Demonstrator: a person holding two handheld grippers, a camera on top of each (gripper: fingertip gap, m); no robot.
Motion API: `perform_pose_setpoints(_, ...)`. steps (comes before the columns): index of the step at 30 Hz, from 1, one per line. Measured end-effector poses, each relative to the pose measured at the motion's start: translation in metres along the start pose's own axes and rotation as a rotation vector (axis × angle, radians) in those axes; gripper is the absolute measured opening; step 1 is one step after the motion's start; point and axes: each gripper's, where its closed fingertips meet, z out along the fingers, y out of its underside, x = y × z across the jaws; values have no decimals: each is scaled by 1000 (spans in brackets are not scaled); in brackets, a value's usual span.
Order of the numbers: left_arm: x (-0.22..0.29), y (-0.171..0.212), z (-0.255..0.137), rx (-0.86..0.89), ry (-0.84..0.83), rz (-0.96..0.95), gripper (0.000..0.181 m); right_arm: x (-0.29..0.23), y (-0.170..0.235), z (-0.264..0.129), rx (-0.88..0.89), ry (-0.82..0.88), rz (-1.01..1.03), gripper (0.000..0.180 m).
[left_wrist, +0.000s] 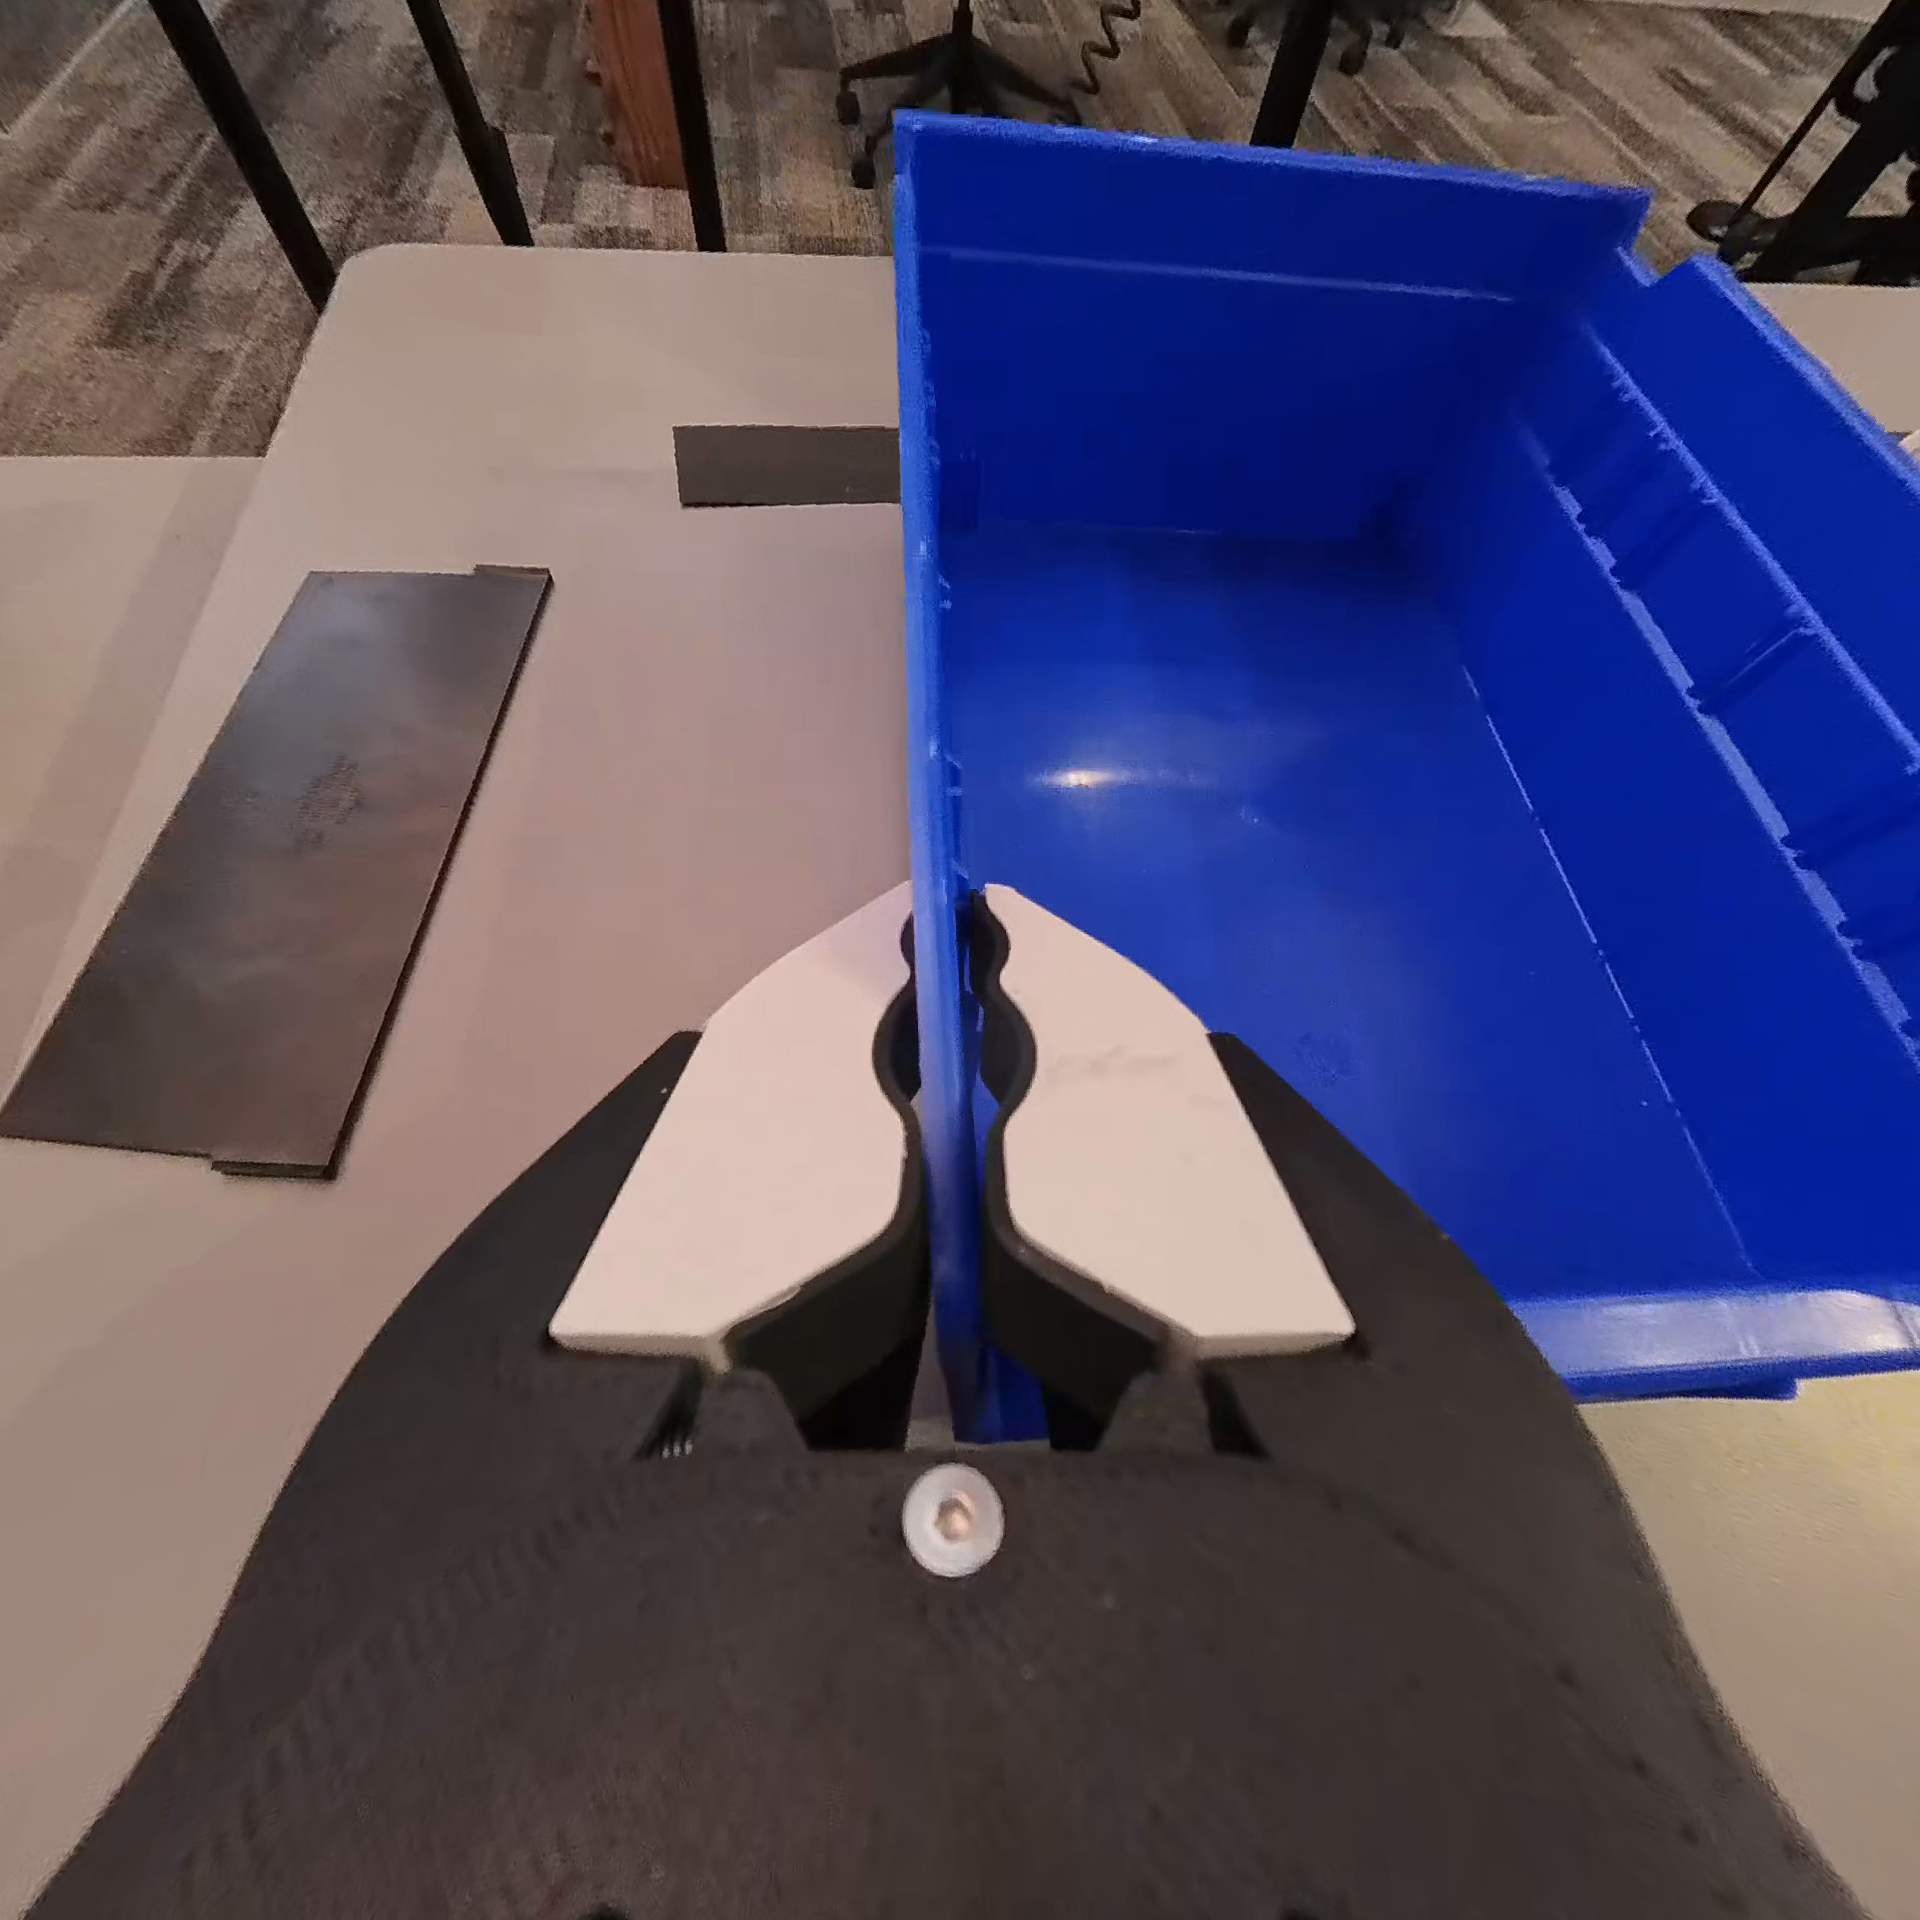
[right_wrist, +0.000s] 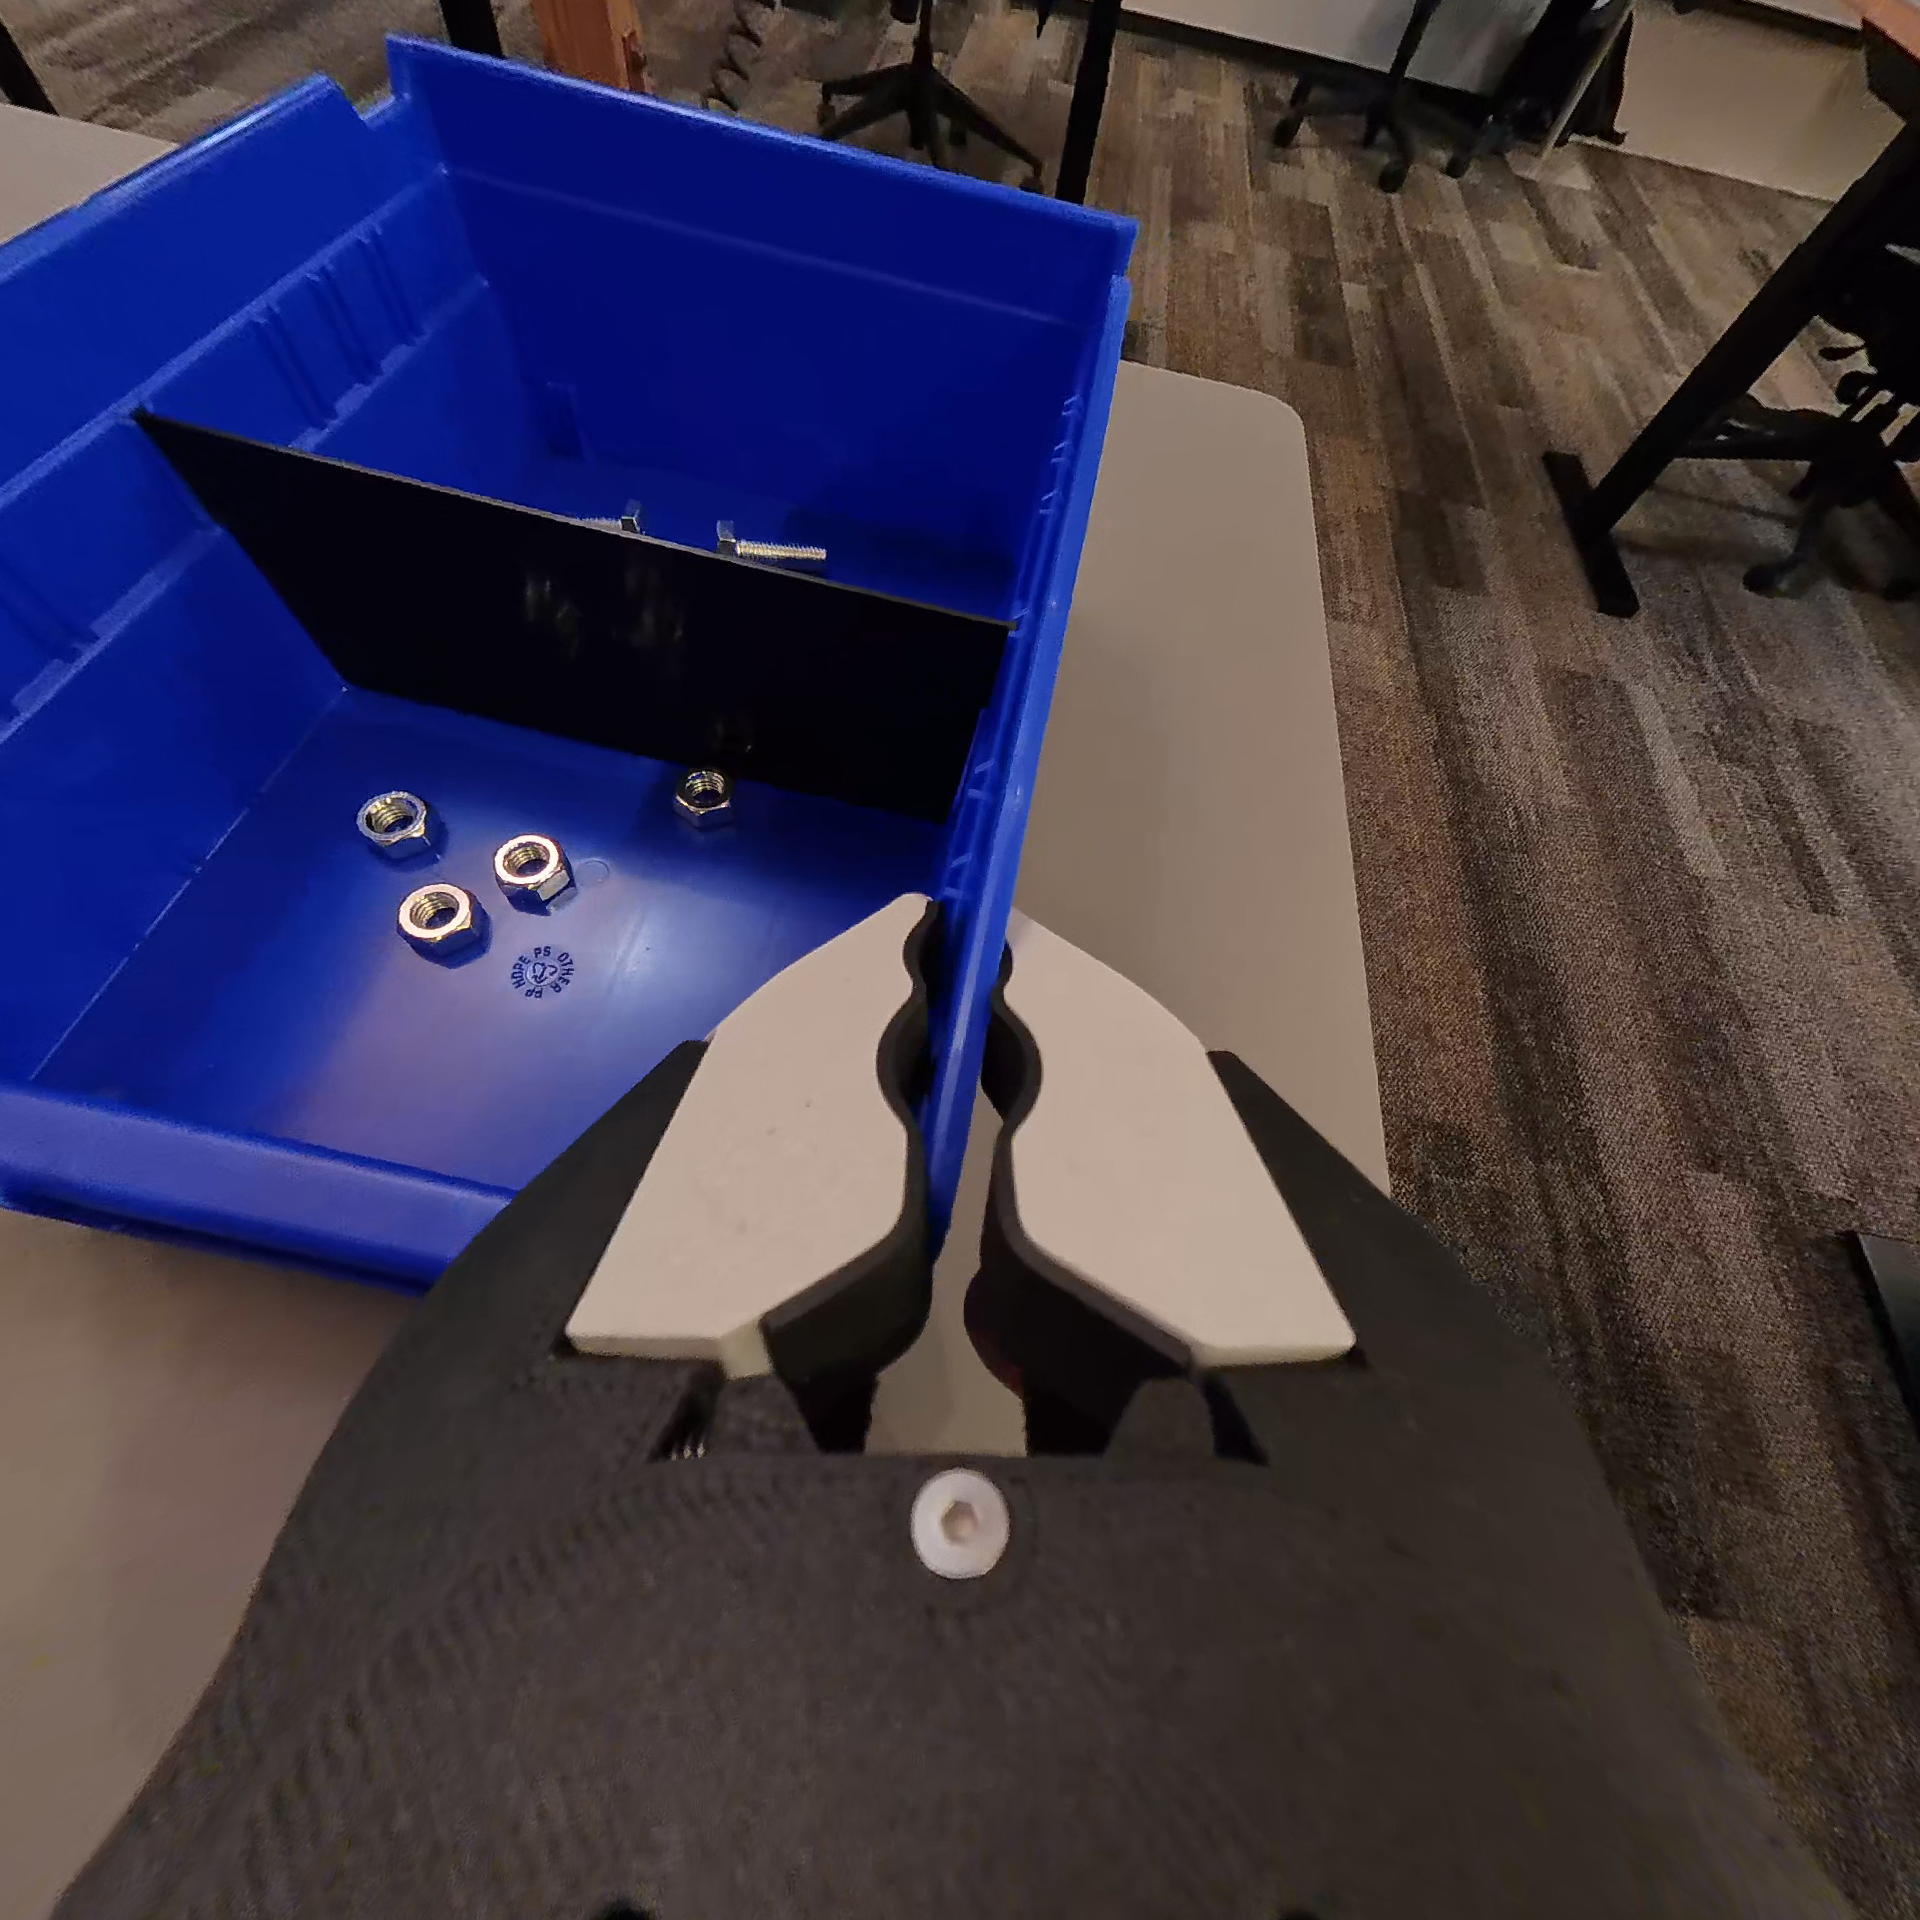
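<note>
Left gripper (left_wrist: 948, 904) clamped on left wall of stiff blue plastic bin (left_wrist: 1351, 436); right gripper (right_wrist: 966, 920) clamped on right wall. Bin on grey table (left_wrist: 623, 343), likely light, slick. Black divider (right_wrist: 582, 613) inside; steel nuts (right_wrist: 532, 871) near, bolts (right_wrist: 769, 548) far. Flat black panel (left_wrist: 275, 862) left.

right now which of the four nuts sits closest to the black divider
The lone nut right at the foot of the black divider; the other three nuts cluster farther left, out on the open floor of the blue bin.

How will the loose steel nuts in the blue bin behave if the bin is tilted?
The nuts lie flat and unfixed on the blue bin floor, which looks glossy, so they would probably slide. The black divider would likely stop them.
</note>
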Motion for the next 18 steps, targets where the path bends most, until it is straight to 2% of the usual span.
perform_pose_setpoints(1,0,-2,-2,8,-4,4,4,0,0,0,-2,-3,-1,4)
perform_pose_setpoints(10,5,-24,-22,120,-1,5,4,4,7,-18,-28,-51,-30,4)
perform_pose_setpoints(18,15,-17,-33,95,45,6,5,0,24,-48,-31,-171,-96,4)
